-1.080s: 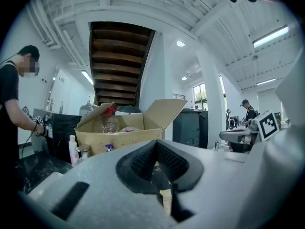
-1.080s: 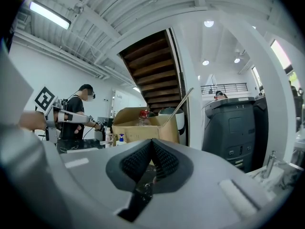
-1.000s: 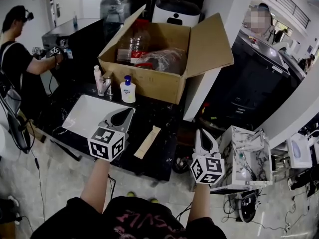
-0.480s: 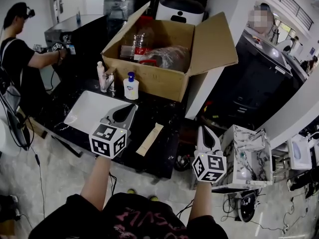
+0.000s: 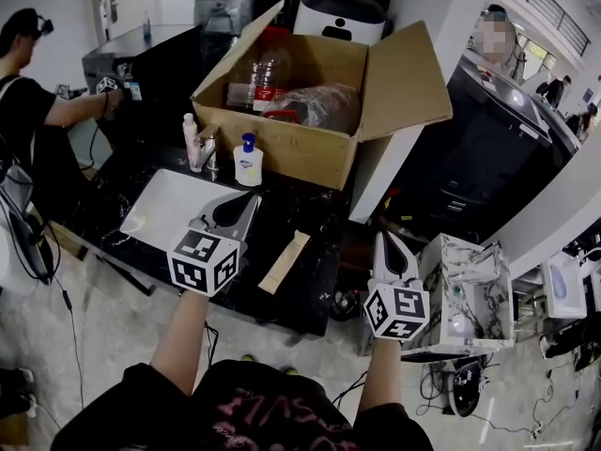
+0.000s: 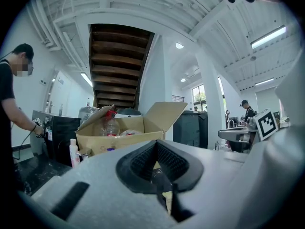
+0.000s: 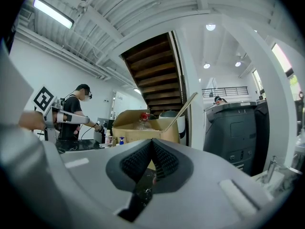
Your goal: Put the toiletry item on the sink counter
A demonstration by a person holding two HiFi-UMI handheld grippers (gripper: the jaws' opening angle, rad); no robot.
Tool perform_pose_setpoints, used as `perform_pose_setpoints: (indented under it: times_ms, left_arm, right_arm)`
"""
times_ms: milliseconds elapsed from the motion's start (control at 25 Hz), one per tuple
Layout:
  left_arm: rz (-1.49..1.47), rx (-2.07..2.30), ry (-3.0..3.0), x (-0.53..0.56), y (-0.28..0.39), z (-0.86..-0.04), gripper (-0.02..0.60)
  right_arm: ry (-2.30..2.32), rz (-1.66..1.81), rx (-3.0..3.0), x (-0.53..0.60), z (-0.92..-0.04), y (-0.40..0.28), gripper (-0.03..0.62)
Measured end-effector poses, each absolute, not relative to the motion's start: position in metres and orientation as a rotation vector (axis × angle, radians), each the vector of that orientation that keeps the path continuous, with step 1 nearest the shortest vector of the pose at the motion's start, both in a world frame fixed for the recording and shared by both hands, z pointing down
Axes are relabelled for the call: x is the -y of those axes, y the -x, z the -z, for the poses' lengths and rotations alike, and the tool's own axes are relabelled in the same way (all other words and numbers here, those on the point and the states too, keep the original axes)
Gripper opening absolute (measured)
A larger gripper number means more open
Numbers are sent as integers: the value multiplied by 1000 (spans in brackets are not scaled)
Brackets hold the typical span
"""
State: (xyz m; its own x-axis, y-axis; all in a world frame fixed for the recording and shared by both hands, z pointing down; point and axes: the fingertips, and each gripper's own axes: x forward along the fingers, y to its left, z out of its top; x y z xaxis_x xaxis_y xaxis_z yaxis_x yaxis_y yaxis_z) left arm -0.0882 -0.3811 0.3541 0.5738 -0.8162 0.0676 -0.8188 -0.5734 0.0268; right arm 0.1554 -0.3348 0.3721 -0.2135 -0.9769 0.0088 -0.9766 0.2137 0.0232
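A small hand-soap bottle with a blue pump [image 5: 248, 163] stands on the black sink counter [image 5: 310, 285], in front of the open cardboard box [image 5: 310, 148]. Beside the faucet [image 5: 208, 152] stands a slim pink-white bottle [image 5: 191, 137], which also shows in the left gripper view [image 6: 73, 152]. A flat tan packet [image 5: 284, 261] lies on the counter between my grippers. My left gripper [image 5: 250, 200] hovers over the right edge of the white basin [image 5: 160, 216], shut and empty. My right gripper [image 5: 382, 238] hangs off the counter's right end, also shut and empty.
The box holds plastic bottles [image 5: 268, 73] and a wrapped bundle [image 5: 315, 106]. A person [image 5: 33, 111] works at a black cabinet at far left. A white pillar [image 5: 380, 172] rises right of the box. A marble-patterned open case [image 5: 465, 289] sits on the floor at right.
Both grippers stay shut and hold nearly the same place. The view has drifted a little, and my right gripper sits slightly lower and further right.
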Motion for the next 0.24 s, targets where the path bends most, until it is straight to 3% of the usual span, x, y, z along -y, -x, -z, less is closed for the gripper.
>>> perform_pose_setpoints:
  times_ms: [240]
  left_arm:
    - [-71, 1428, -2733, 389, 94, -356, -2]
  right_arm:
    - [-1950, 45, 2440, 344, -366, -148, 9]
